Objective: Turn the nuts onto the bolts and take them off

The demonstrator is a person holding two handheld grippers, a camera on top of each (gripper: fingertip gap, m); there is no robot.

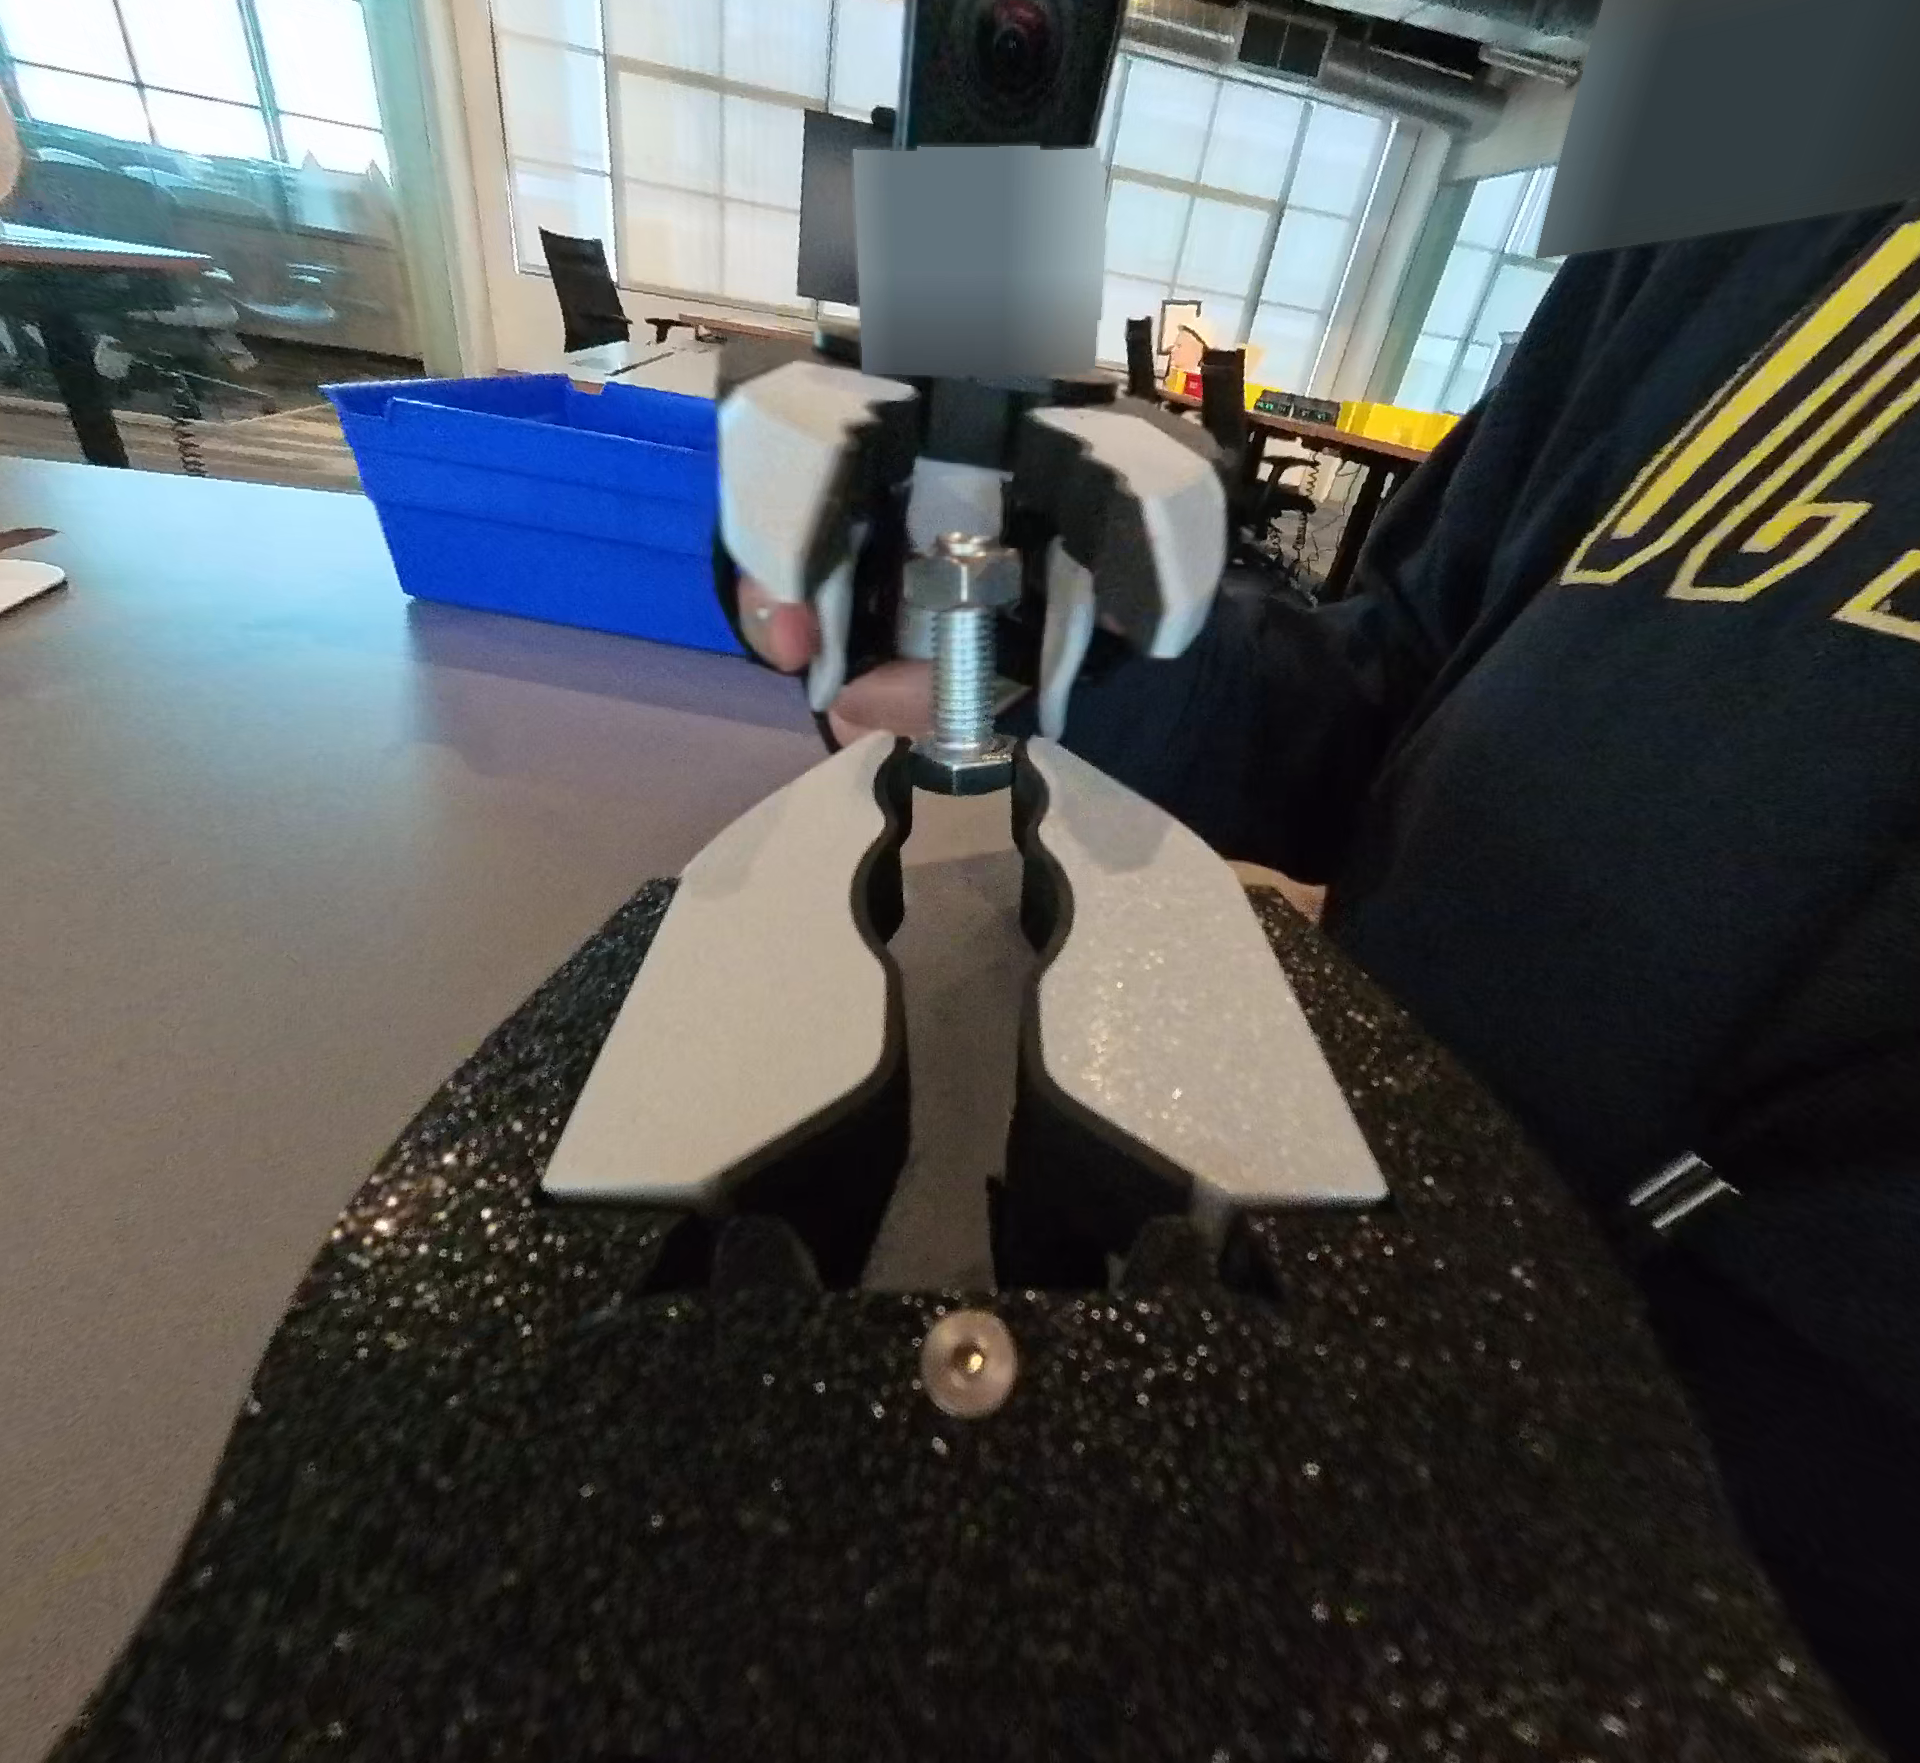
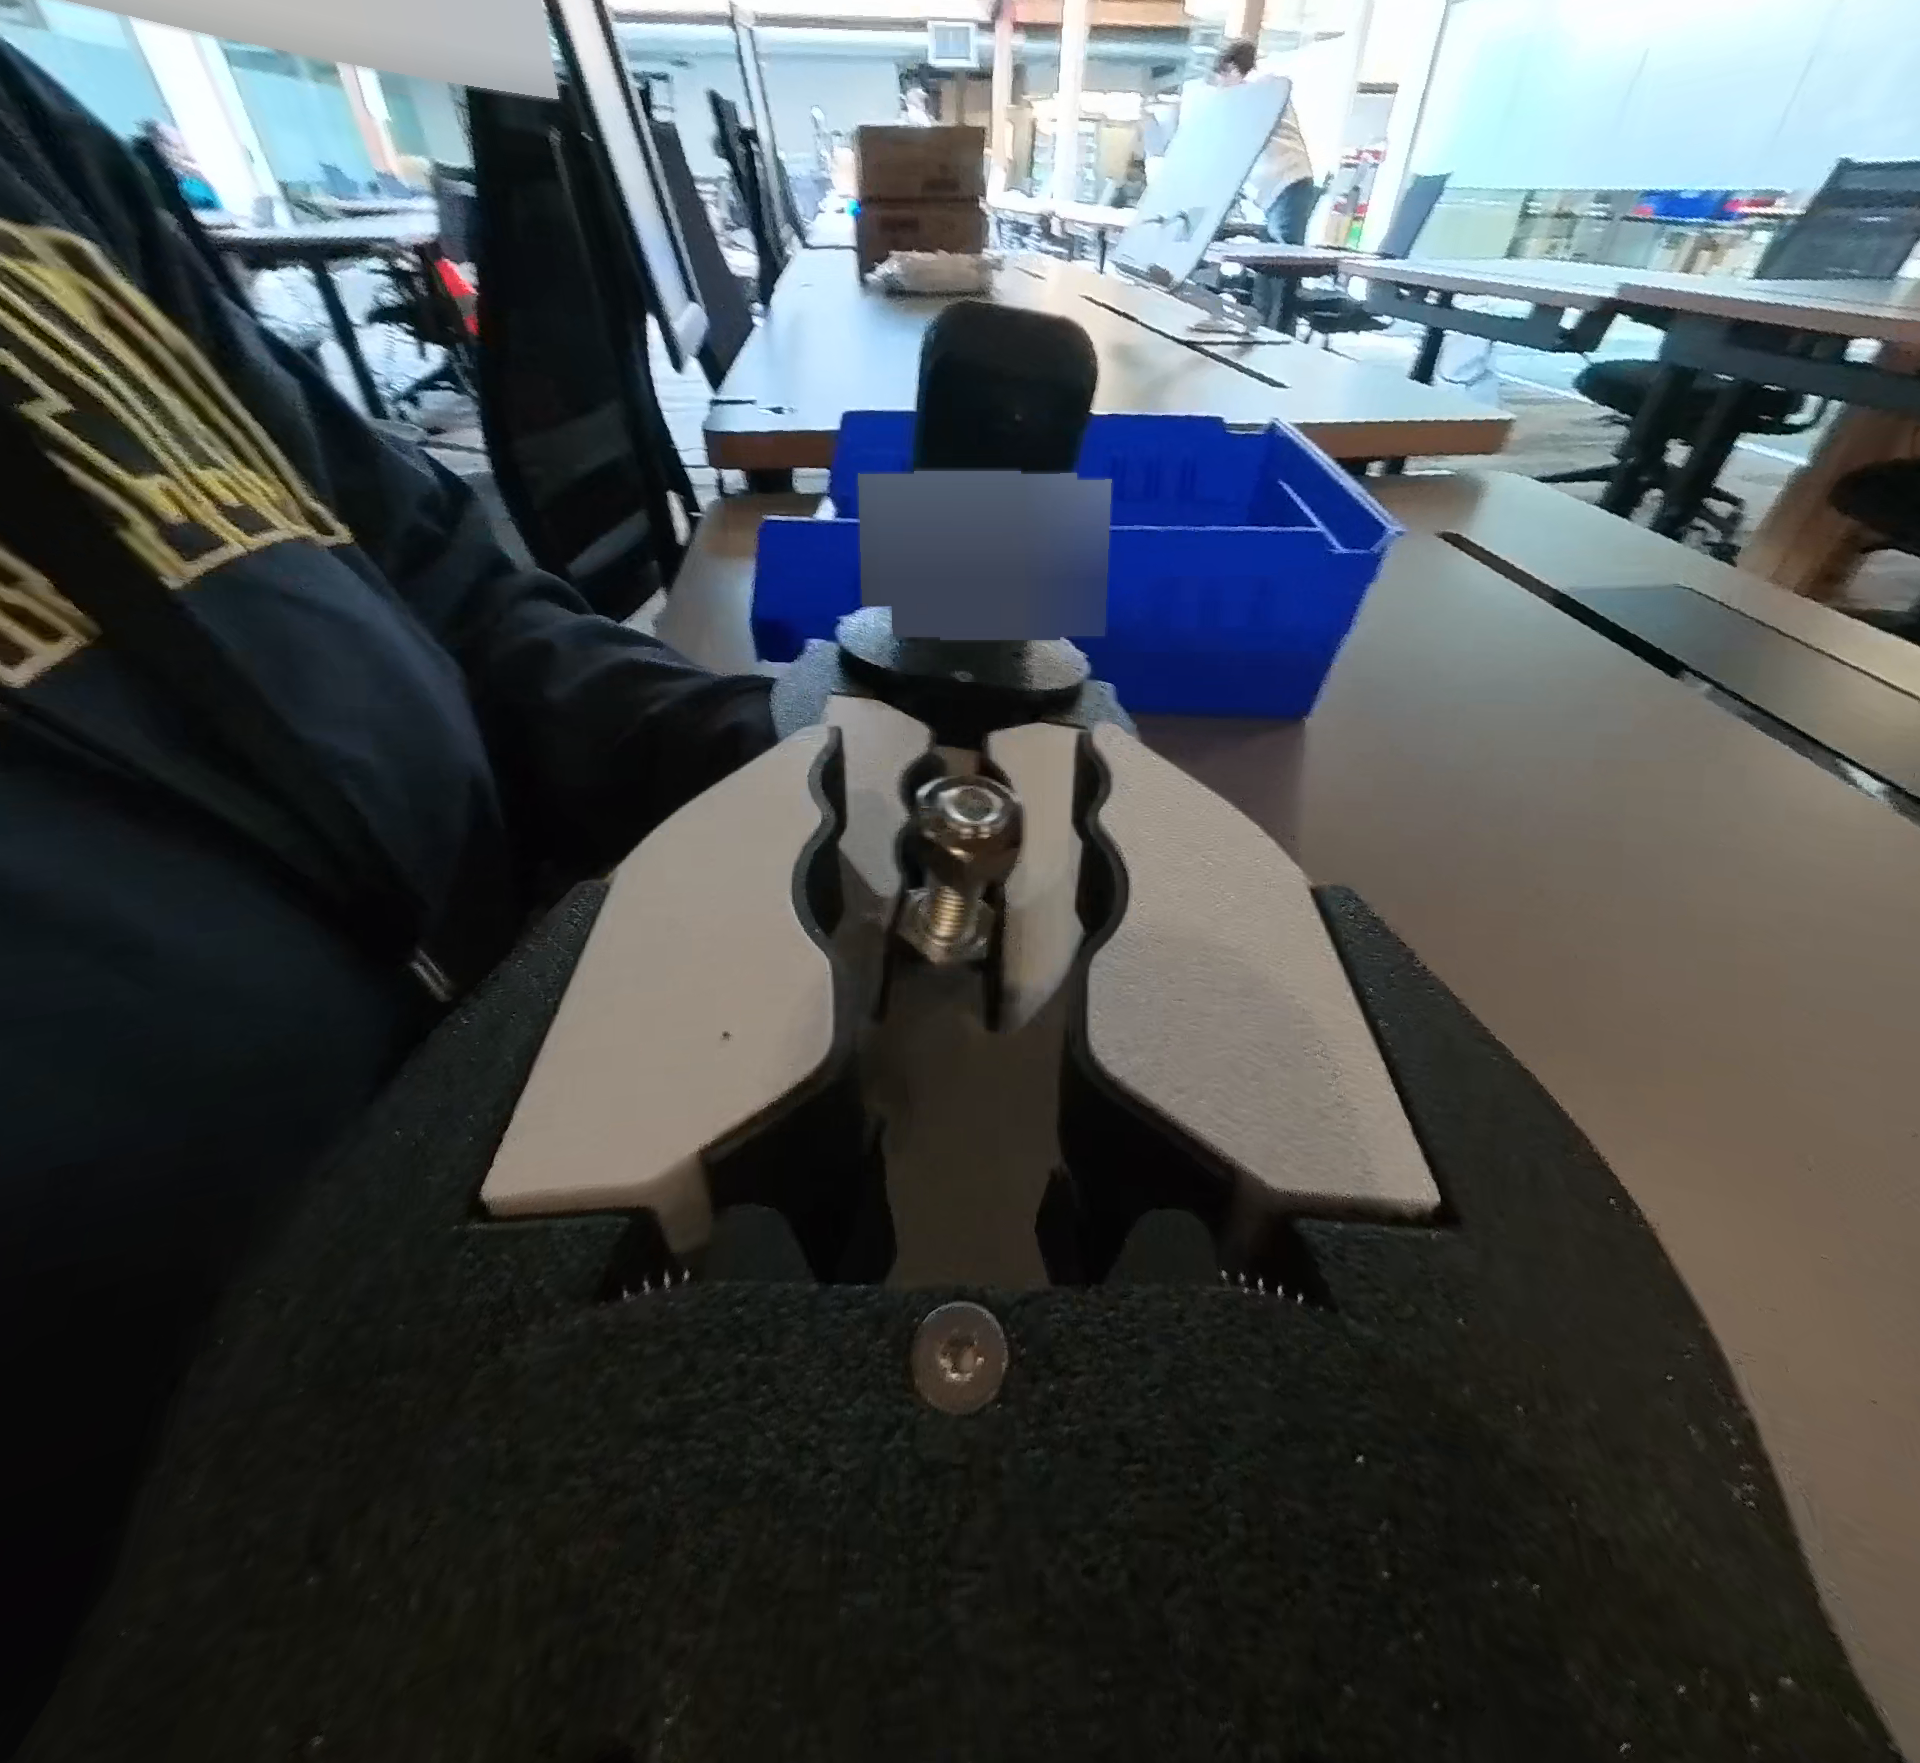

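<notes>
Grey desk (image 1: 260, 778), blue plastic bin (image 1: 540, 508) behind: left gripper (image 1: 958, 768) clenches silver threaded steel bolt (image 1: 954, 674), right gripper (image 2: 956, 768) gapes. Probably stiff, slick, light; pinch hex flats.

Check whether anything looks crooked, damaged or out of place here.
Nothing stands out. The left gripper clamps the bolt by its head, the nut sits square near its tip, and the right gripper is open around it.

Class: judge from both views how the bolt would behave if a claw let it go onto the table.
The bolt looks like steel, so probably stiff and heavy for its size. Its round threaded shank suggests it might roll, though the hex nut would likely stop it. Smooth metal may slip in a loose grip.
</notes>
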